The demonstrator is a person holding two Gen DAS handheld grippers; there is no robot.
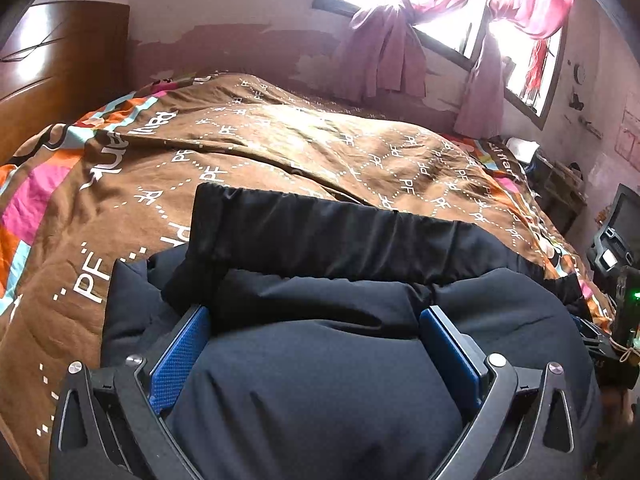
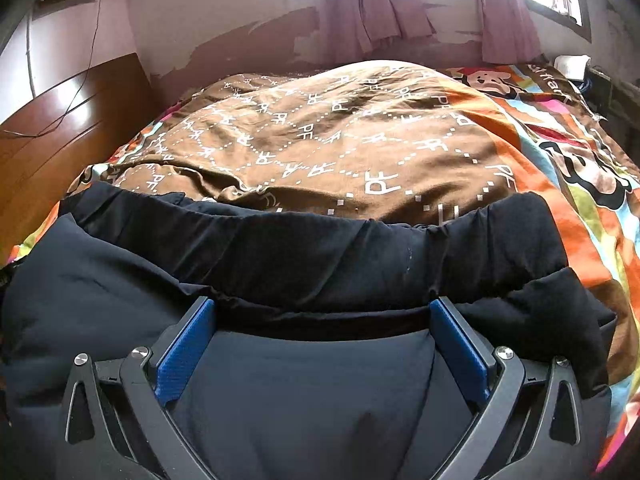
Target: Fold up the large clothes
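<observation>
One dark padded jacket (image 1: 320,380) lies on the bed's brown quilt (image 1: 280,140), bulging up between and ahead of both claws. The left claw (image 1: 314,320) and right claw (image 2: 322,312) are each spread wide, their blue pads (image 2: 186,344) flanking the fabric without pinching it. Two pink curtains (image 1: 384,52) hang beyond.

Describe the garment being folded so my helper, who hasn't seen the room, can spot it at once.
Start at the bed under the brown quilt printed with white "PF" letters. At its near edge lies a bulky dark navy padded jacket, with a black gathered band along its far side. It is the only plain, dark thing on that colourful bedding.
</observation>
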